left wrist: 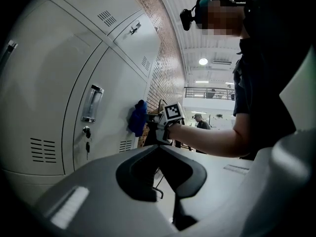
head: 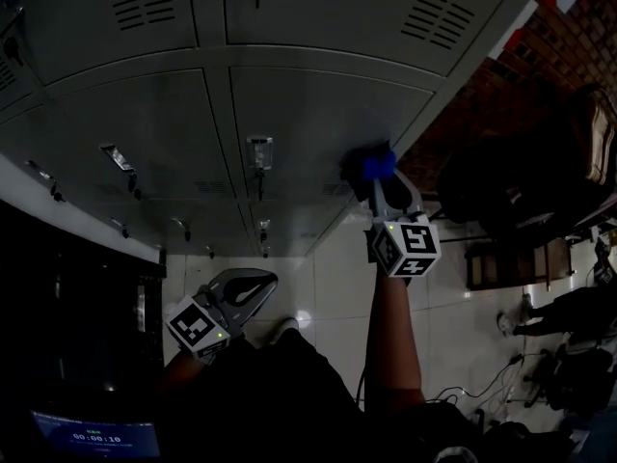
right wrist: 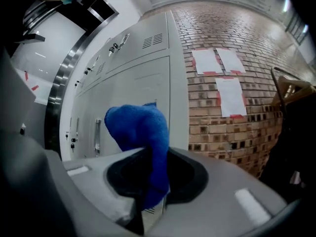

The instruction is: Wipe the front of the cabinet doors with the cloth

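Grey metal cabinet doors (head: 318, 114) fill the upper head view. A blue cloth (head: 378, 165) is bunched against the rightmost door, near its right edge, and my right gripper (head: 371, 179) is shut on it. In the right gripper view the cloth (right wrist: 140, 127) hangs between the jaws, in front of the door (right wrist: 128, 93). My left gripper (head: 258, 285) hangs low and away from the doors, shut with nothing in it. From the left gripper view its jaws (left wrist: 158, 147) meet, and beyond them the cloth (left wrist: 138, 117) rests on the door.
Door handles (head: 258, 152) with keys (head: 261, 230) stick out from the doors. A brick wall (right wrist: 222, 43) with taped papers adjoins the cabinet's right side. Dark furniture (head: 521, 181), cables (head: 482, 389) and another person (head: 569, 312) are on the tiled floor at right.
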The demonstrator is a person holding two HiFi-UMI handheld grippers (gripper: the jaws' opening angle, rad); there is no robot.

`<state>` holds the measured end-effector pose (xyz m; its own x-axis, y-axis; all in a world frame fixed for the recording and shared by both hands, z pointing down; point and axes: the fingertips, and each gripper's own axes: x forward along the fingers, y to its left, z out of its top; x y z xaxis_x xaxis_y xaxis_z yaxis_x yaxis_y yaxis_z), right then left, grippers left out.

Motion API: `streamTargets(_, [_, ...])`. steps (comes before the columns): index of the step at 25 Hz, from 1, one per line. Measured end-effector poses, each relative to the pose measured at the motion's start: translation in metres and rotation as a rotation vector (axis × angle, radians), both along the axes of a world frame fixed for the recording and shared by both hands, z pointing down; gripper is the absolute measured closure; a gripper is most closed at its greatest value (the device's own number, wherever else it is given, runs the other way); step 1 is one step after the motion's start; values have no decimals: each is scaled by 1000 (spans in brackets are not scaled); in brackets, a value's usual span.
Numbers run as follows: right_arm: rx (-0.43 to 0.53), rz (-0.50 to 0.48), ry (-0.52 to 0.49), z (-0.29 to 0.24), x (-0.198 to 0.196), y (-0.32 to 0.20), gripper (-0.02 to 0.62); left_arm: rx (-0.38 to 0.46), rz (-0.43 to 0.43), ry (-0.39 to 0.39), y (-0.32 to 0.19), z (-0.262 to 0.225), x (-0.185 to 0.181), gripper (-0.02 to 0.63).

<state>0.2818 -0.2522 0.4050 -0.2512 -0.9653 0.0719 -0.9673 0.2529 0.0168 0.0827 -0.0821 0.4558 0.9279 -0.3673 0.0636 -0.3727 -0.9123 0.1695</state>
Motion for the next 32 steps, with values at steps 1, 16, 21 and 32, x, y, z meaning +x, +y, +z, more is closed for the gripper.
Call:
streamTargets(1, [0,12,-8,1,7,1,526,-6,0,-4,1,0,3,601])
streamTargets(16, [-21,86,-26,13,-24,31,526,-5,11,-6,11,1,-54,603])
streamTargets(21, [-54,6,-14,24,-98,35,526,-14,0,15,16,-2,-94,601])
streamTargets(32, [-127,-140,4,54,-204,18,526,-22,-106,4,15,-1,-159,601])
